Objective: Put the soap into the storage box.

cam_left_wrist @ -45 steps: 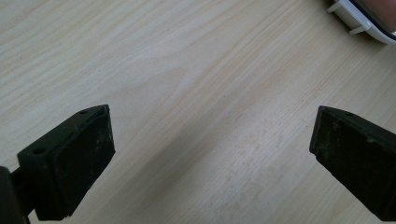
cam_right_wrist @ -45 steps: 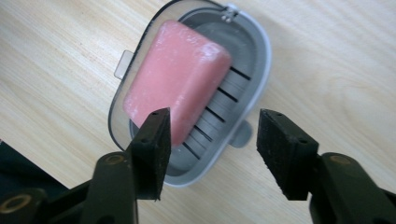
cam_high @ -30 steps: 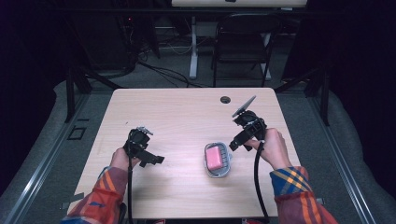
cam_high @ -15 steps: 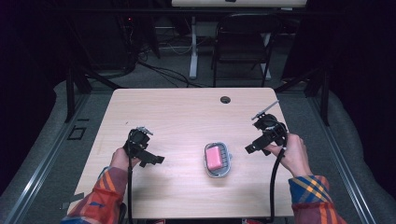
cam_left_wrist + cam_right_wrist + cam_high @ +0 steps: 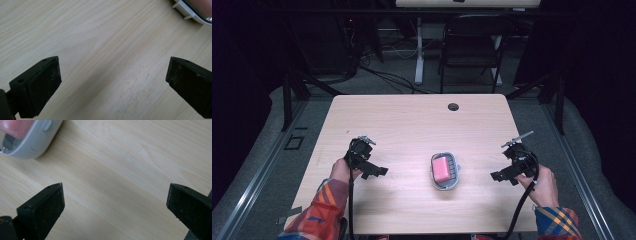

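While both grippers' fingers [image 5: 40,212] gape, soap dish [image 5: 445,171] between, well apart

Right gripper [image 5: 501,176] (jaws opened, empty) withdrew from soap dish [image 5: 445,171].

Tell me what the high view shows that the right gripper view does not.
High view alone: the whole table, both hands with the left gripper and right gripper, the chair behind, and the entire pink soap in its grey dish. Right gripper view alone: its own two black fingers close up, standing wide apart over bare wood. Both share: the dish with soap and the tabletop.
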The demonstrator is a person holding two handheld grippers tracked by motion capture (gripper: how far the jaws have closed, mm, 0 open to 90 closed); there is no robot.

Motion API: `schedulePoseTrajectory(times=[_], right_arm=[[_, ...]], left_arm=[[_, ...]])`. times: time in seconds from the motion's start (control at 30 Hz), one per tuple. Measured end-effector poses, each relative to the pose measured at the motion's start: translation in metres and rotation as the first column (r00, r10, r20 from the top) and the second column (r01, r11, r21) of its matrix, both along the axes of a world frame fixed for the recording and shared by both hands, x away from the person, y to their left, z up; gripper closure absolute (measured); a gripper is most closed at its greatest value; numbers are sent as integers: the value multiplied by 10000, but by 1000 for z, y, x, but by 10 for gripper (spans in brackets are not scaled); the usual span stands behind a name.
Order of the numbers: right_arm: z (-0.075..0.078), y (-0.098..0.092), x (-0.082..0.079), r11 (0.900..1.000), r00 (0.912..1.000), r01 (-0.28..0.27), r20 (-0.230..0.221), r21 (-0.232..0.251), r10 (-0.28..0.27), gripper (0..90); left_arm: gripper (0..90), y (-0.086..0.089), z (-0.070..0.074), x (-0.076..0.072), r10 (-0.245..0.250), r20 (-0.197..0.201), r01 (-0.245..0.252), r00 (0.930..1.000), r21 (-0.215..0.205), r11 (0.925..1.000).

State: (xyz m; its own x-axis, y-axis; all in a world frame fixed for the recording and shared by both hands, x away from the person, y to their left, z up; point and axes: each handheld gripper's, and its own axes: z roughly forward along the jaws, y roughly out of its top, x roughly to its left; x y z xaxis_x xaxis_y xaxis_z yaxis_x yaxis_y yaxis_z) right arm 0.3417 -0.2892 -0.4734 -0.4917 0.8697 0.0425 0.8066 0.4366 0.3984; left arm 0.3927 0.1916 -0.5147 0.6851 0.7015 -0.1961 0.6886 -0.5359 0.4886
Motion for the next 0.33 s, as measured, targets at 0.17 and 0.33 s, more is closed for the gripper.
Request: schedulePoseTrajectory(times=[0.17, 0.33], right_arm=[[-15, -9, -5, 10000, 9997, 75, -231, 22, -75, 11], [-19, -6, -4, 9995, 9994, -292, -205, -76, 290, 5]], left_arm=[[0, -1, 0, 0, -42, 5, 42, 10000, -4, 10000], [0, 0, -1, 1, -70, -12, 70, 10000, -43, 10000]])
